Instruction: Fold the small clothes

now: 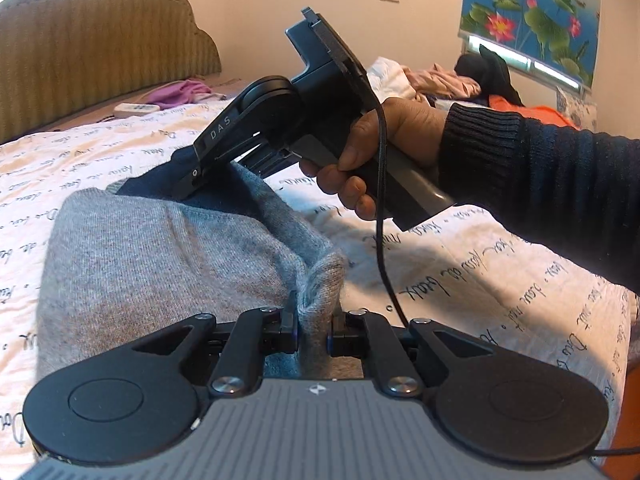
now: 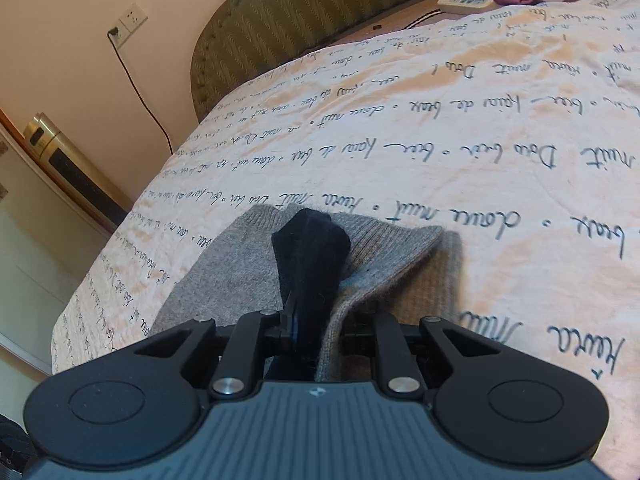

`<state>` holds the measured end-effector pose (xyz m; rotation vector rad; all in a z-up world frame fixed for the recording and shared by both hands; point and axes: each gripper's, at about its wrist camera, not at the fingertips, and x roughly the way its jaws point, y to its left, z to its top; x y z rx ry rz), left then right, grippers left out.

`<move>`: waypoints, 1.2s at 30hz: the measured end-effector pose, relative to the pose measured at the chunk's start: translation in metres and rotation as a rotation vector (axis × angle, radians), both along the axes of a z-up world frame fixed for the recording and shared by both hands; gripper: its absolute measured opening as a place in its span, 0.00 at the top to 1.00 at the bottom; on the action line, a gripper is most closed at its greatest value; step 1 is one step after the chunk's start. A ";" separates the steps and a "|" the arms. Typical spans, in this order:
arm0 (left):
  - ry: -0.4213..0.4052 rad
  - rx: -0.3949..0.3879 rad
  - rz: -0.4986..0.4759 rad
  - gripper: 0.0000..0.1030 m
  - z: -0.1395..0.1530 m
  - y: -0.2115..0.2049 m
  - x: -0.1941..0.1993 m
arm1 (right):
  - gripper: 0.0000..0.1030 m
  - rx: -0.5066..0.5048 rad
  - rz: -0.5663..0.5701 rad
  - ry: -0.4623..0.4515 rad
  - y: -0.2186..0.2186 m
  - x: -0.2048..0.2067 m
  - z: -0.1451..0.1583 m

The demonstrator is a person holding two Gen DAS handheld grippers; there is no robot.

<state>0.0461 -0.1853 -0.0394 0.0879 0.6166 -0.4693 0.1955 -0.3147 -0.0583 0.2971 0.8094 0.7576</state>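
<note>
I am working over a bed covered with a cream bedspread (image 2: 440,128) printed with handwritten script, with a padded olive headboard (image 1: 92,52) behind it and a lotus-flower blind (image 1: 532,16) on the far wall. A heap of other clothes (image 1: 448,80) lies at the far side of the bed.

The task's thing is a small grey knitted garment (image 1: 160,264) with a dark navy part (image 2: 316,256). It lies on the bedspread directly in front of both tools. My left gripper (image 1: 314,334) has its fingers narrow and pinched on a gathered grey edge of the garment. My right gripper (image 2: 316,334) is also nearly closed, and it holds both the navy part and a grey layer together. In the left view I see my right hand (image 1: 372,156) carrying this tool just above the far edge of the garment.

I judge that I am in the middle of carrying a fold over. The risks I see are these: the pinch on the left is small, so the knit can slip out if I pull too strongly. On the right side, two layers are caught, so the fold may come out crooked or bunched. Also the black cable (image 1: 380,220) hangs near the cloth and can drag on it.
</note>
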 end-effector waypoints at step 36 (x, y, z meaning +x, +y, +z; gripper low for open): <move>0.051 0.048 0.015 0.13 -0.010 0.077 0.004 | 0.95 0.150 -0.257 0.041 -0.062 -0.002 -0.015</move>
